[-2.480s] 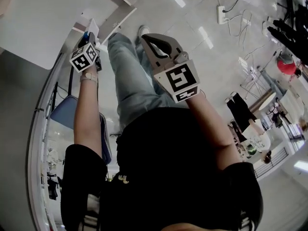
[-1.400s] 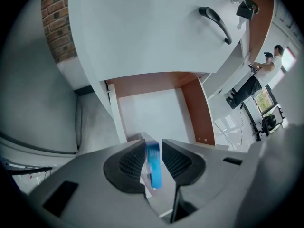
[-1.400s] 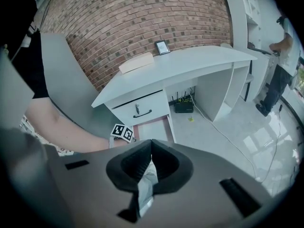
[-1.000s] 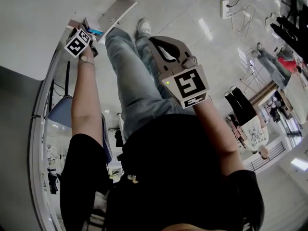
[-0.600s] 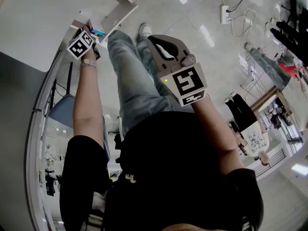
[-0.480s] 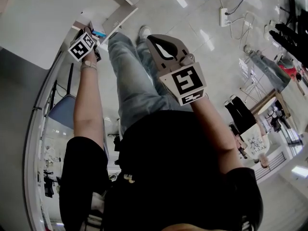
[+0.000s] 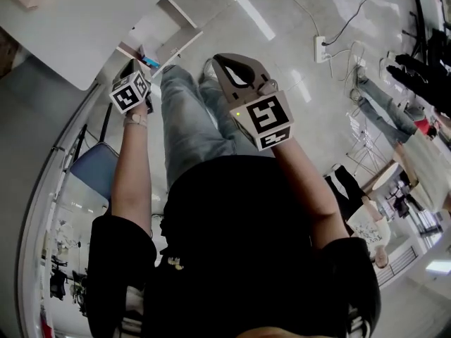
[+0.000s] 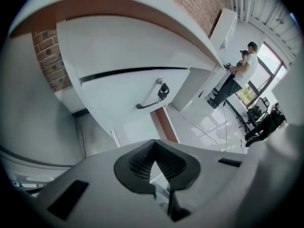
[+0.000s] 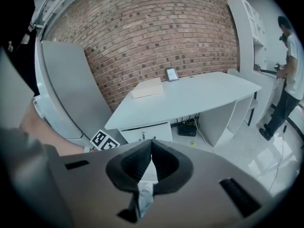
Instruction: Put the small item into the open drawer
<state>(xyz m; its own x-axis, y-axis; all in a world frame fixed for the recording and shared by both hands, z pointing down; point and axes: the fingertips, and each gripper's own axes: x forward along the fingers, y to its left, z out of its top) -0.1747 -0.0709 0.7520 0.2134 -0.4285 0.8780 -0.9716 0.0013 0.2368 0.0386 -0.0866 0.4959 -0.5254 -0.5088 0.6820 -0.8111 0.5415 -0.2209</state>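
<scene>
The right hand-held gripper [image 9: 152,142] is closed tip to tip, well back from the drawer [image 8: 118,99]. The left hand-held gripper [image 8: 154,142], also closed and seemingly empty, is just beside the drawer. A small blue thing [image 7: 150,63], likely the item, shows at the drawer's edge. I'd judge the drop done; only drawing back remains.

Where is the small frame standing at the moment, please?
In the right gripper view, the small frame stands at the back of the white desk, by the brick wall, just right of a flat pale board.
</scene>
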